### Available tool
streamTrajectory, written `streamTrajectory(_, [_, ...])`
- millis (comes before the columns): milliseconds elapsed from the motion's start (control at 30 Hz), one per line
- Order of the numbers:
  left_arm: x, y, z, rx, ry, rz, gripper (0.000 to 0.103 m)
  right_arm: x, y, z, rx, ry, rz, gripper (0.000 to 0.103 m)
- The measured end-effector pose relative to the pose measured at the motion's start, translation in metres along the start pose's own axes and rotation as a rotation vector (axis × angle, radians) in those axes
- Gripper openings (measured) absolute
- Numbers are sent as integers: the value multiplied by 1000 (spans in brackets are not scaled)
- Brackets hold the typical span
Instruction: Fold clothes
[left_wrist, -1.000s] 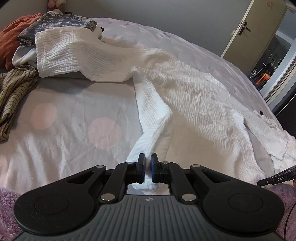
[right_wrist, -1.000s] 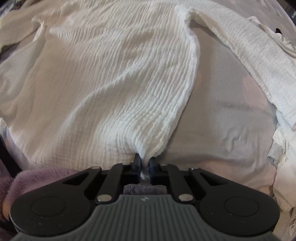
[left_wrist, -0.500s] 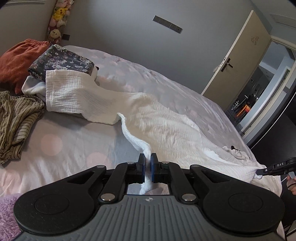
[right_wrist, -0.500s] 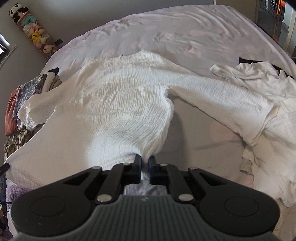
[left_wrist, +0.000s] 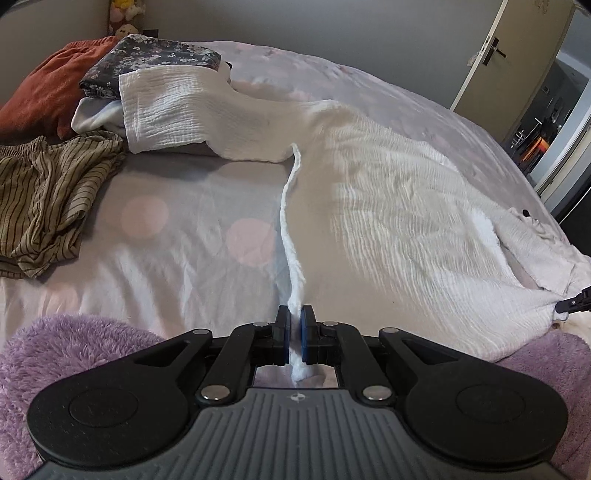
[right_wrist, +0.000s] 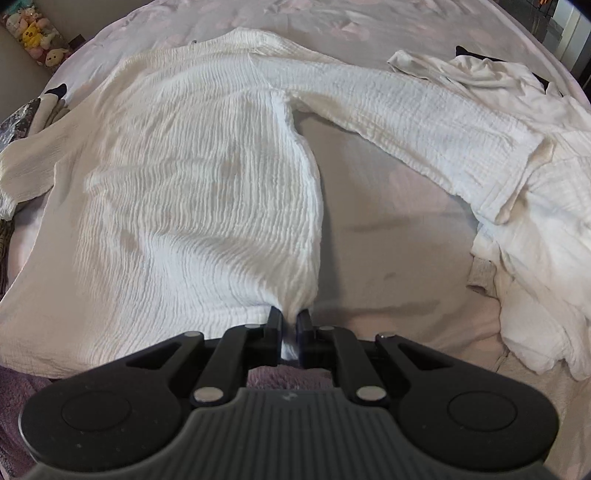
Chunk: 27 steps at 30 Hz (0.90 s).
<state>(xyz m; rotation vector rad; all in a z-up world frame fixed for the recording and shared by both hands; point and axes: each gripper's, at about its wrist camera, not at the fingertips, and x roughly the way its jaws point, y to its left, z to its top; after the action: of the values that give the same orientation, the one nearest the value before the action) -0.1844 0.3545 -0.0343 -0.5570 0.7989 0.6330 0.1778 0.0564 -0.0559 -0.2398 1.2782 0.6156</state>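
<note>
**Bedroom, bed surface: one white top held at both hem corners**

Setting: a bed under a pale lilac sheet with faint pink dots; grey wall beyond; a cream door stands open at far right in the left wrist view. A purple fleecy blanket edges the near side of the bed.

Surrounding items, left wrist view: a striped olive garment crumpled at near left; an orange-red cloth behind it; a dark floral folded piece at far left. Soft toys hang on the wall at far left in the right wrist view. A heap of white laundry lies at right, and the top's right sleeve rests on it.

Task item: a white crinkle-weave top, spread flat across the middle of the bed, hem toward the near edge, neckline far. Its left sleeve lies over the floral piece and the pale cloth beneath it.

Left gripper: jaws closed tight on the near left hem corner; the side edge runs taut away from it as a narrow ridge.

Right gripper: jaws nearly together, pinching the near right hem corner, cloth bunched between the pads.
</note>
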Motion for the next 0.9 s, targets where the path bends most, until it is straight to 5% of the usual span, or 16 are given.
streamTrajectory(233, [9,-3,0,16,18,21,4,28,2,0,6,11,-46,18])
streamTrajectory(333, [12,-4,0,21,25,29,4,25,-1,-1,16,-2,-33,33])
streamTrajectory(533, [18,-5,-1,31,40,45,4,11,-13,-4,46,-7,-13,44])
streamTrajectory(700, [20,-4,-1,31,45,43,4,10,-28,-12,56,14,-17,72])
streamTrajectory(900, [23,-5,0,35,55,47,4,33,-48,-19,17,34,95,77])
